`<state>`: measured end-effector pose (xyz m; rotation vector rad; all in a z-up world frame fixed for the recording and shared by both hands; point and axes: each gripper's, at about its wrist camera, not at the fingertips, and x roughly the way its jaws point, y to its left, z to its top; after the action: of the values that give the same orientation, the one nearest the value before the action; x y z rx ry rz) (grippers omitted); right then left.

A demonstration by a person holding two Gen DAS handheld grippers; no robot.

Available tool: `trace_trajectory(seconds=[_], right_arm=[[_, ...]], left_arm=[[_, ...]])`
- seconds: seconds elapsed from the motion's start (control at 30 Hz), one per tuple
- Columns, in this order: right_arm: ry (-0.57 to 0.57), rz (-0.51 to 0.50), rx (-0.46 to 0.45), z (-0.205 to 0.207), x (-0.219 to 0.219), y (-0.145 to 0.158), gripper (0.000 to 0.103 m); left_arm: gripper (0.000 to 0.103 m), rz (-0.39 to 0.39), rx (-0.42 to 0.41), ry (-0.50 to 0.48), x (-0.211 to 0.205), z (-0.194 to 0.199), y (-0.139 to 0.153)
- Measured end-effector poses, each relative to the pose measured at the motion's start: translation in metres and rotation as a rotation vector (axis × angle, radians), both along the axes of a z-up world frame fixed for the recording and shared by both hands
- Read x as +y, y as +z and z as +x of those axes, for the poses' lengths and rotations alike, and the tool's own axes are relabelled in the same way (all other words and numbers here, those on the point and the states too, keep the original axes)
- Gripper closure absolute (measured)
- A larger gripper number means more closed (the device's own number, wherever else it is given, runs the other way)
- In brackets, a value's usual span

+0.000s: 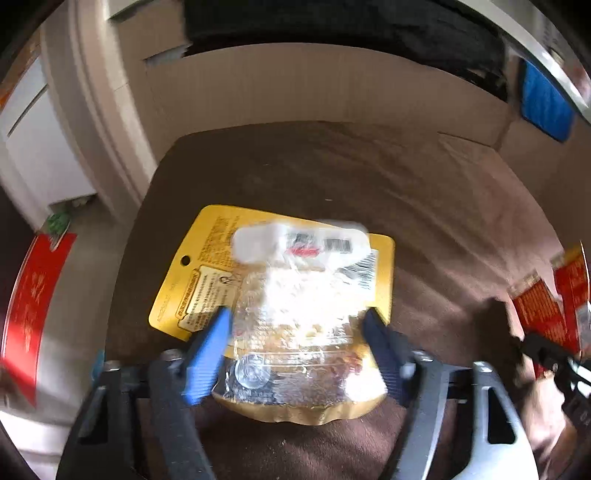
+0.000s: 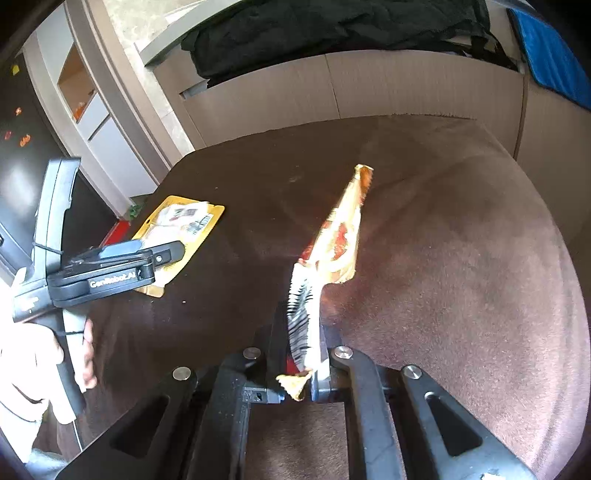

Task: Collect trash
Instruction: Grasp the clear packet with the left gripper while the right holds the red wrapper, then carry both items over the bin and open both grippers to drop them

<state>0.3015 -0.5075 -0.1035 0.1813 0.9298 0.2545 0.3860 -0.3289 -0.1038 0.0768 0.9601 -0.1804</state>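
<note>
A yellow card blister pack (image 1: 207, 266) with a clear plastic bubble lies on the brown cloth-covered surface (image 1: 369, 177). My left gripper (image 1: 295, 317) straddles its near end, and both blue pads (image 1: 210, 343) touch the bubble's sides. The right wrist view shows that gripper (image 2: 162, 254) lying low over the pack (image 2: 207, 218), with a hand on its handle. My right gripper (image 2: 304, 317) is shut on a crumpled orange-and-white wrapper (image 2: 343, 236), which stands up above the surface. The right gripper (image 1: 554, 362) also shows at the left wrist view's right edge.
A cardboard wall (image 2: 369, 88) borders the far side of the surface, with black cloth (image 2: 332, 29) above it and a blue mat (image 2: 554, 62) at the far right. The surface's edge (image 2: 147, 199) drops off on the left. Red boxes (image 1: 29, 306) stand left and right (image 1: 546, 310).
</note>
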Motion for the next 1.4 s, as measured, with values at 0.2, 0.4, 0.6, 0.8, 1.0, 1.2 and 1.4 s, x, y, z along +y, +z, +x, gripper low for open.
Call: trace_trajectory(seconds=[0.2, 0.4, 0.6, 0.8, 1.0, 1.2, 1.4], right_arm=[[0.005, -0.025, -0.026, -0.005, 0.013, 0.016, 0.093], [0.050, -0.020, -0.037, -0.017, 0.043, 0.033, 0.093], [0.163, -0.015, -0.046, -0.026, 0.117, 0.053, 0.093], [0.321, 0.016, -0.027, -0.027, 0.232, 0.069, 0.093], [0.401, -0.006, 0.076, -0.014, 0.338, 0.050, 0.093], [0.403, -0.057, 0.317, 0.024, 0.411, -0.019, 0.093], [0.360, -0.162, 0.465, 0.060, 0.431, -0.080, 0.092]], left_arm=[[0.080, -0.047, 0.014, -0.072, 0.008, -0.019, 0.005], [0.080, -0.127, 0.015, -0.094, 0.067, -0.067, 0.028], [0.080, -0.063, -0.014, 0.023, 0.158, -0.111, 0.058], [0.080, 0.007, -0.076, 0.184, 0.256, -0.138, 0.062], [0.080, -0.085, 0.025, 0.222, 0.325, -0.134, 0.015], [0.080, -0.175, 0.211, 0.215, 0.363, -0.114, -0.070], [0.079, -0.335, 0.311, 0.166, 0.375, -0.088, -0.119]])
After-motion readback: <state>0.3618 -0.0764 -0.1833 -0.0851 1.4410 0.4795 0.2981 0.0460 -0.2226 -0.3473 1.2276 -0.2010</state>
